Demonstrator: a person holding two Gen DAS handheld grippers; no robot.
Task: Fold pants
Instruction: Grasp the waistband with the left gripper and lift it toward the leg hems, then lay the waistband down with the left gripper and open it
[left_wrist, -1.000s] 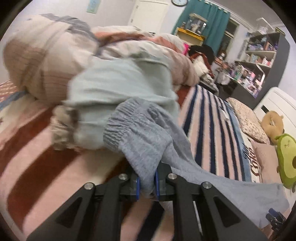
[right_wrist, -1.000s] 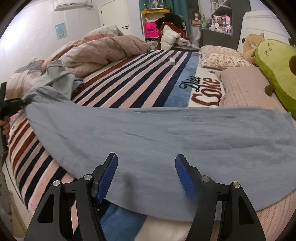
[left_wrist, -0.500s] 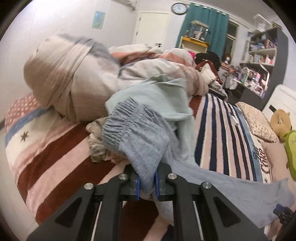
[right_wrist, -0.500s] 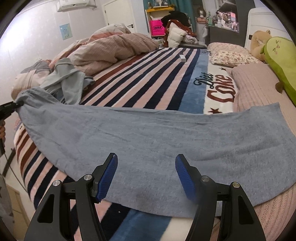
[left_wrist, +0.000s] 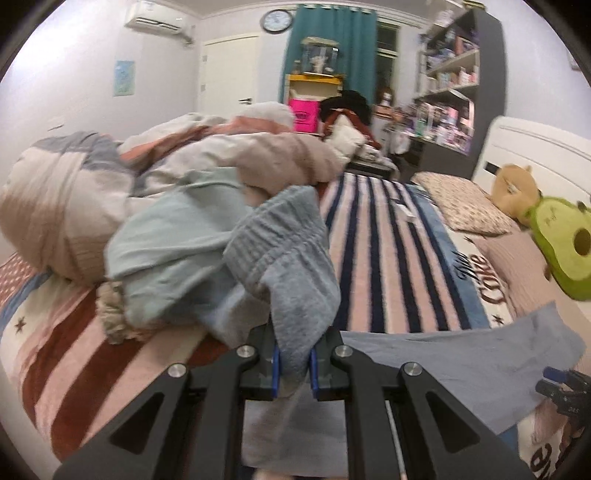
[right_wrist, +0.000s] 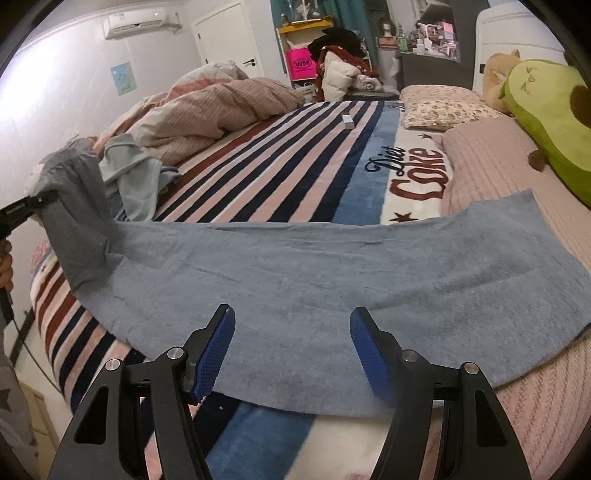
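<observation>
Grey-blue pants (right_wrist: 332, 269) lie stretched across the striped bed, legs reaching the right side. My left gripper (left_wrist: 293, 363) is shut on the elastic waistband (left_wrist: 284, 251) and holds that end lifted off the bed. From the right wrist view the left gripper (right_wrist: 22, 208) shows at the far left edge with the raised waistband (right_wrist: 70, 173). My right gripper (right_wrist: 291, 339) is open and empty, hovering over the near edge of the pants' middle. It shows faintly at the lower right of the left wrist view (left_wrist: 561, 387).
A pale green garment (right_wrist: 129, 177) and a bunched duvet (right_wrist: 210, 107) lie at the bed's left end. Pillows (right_wrist: 443, 107) and an avocado plush (right_wrist: 546, 107) are on the right. A small white box (right_wrist: 347, 120) sits on the striped blanket (right_wrist: 280, 166).
My left gripper has lifted the waistband and carried it inward along the bed, so that end now stands raised and starts folding over. The right gripper stays open above the pants.
</observation>
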